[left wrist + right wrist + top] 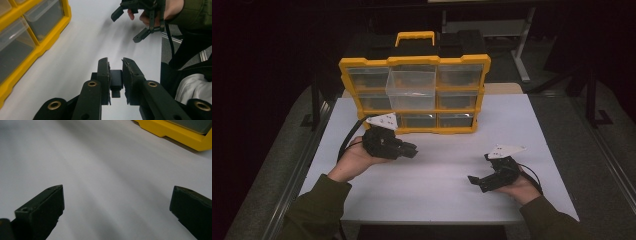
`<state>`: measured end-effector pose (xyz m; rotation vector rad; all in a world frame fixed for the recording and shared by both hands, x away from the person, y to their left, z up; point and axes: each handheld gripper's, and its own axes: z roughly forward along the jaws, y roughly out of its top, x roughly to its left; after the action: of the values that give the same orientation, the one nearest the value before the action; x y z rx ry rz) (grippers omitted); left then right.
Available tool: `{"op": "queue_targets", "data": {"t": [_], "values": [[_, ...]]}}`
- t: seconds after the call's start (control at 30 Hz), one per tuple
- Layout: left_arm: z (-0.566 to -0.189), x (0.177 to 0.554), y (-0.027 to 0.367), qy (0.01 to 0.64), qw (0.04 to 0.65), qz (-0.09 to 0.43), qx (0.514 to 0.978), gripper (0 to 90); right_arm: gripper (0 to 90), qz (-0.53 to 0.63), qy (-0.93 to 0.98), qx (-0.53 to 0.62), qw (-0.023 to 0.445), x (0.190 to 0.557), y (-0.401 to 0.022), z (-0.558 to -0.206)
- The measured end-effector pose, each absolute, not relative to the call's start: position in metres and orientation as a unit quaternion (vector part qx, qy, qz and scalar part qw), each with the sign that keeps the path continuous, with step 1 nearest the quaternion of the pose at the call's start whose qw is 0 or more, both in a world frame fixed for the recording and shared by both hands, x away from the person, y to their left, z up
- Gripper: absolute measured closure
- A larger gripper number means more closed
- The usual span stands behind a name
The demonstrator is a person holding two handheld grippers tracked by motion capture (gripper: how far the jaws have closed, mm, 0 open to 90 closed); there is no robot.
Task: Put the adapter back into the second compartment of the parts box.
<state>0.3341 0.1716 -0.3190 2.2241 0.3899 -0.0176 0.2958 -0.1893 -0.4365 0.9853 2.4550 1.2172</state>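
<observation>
— Gripping something, that left gripper point(115, 65)?
— Yes, a small black block point(116, 79), pinched between its nearly closed jaws just above the white table point(447, 185).
— And the right gripper point(479, 183)?
— Spread wide, holding nothing, well apart from it. The yellow drawer organizer point(414, 95) stands behind, one middle clear drawer point(411, 90) pulled out.

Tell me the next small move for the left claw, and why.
Probably carry it up to the pulled-out middle drawer of the yellow organizer and release there. The left claw is shut on a small black block, that drawer already stands open, and the right claw waits open, holding nothing.
</observation>
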Motion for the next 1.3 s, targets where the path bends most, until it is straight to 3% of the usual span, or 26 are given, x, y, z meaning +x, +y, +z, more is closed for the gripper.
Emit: {"op": "queue_targets", "data": {"t": [1.3], "values": [[-0.226,0.346,0.174,0.130,0.454,0.001,0.881,76.4,0.0,0.416,0.836,0.339,0.115,0.296,-0.190,-0.436]]}}
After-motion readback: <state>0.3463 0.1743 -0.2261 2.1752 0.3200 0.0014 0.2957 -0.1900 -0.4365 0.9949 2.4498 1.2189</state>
